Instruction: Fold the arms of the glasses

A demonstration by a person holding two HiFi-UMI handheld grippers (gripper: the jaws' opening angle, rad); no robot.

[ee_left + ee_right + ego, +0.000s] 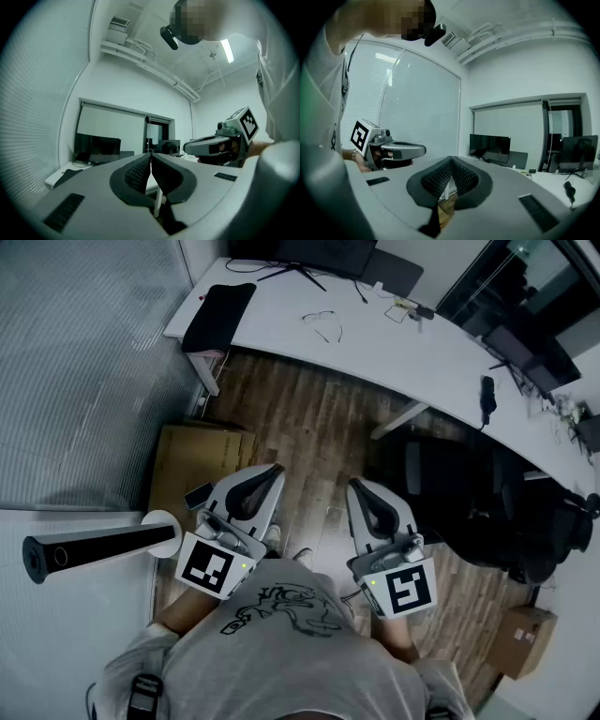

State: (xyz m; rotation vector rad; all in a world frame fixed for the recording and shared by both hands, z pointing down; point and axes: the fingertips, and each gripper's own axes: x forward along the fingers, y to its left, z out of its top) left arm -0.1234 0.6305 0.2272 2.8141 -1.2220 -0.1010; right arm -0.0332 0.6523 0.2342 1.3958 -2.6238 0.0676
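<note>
Count, head view:
- Two grippers. I hold the left gripper and the right gripper side by side over the wooden floor, each carrying one marker cube.
- One pair of glasses, lying on the white desk and well apart from both grippers.
- One black pad at the desk's left end.
- Two cardboard boxes: one just left of the left gripper, one at lower right.
- One black cylinder lying level at the left.

Jaw state: in the left gripper view the two pads meet at their tips with nothing between them. The right gripper view shows the same: pads pressed together, empty.

Limits of view:
- The glasses are thin and small. I cannot tell whether their arms are folded or spread.
- Neither gripper view resolves the glasses.
- The monitor is cut off by the top edge.
- The dark chairs under the desk merge together, so I cannot count them.
</note>
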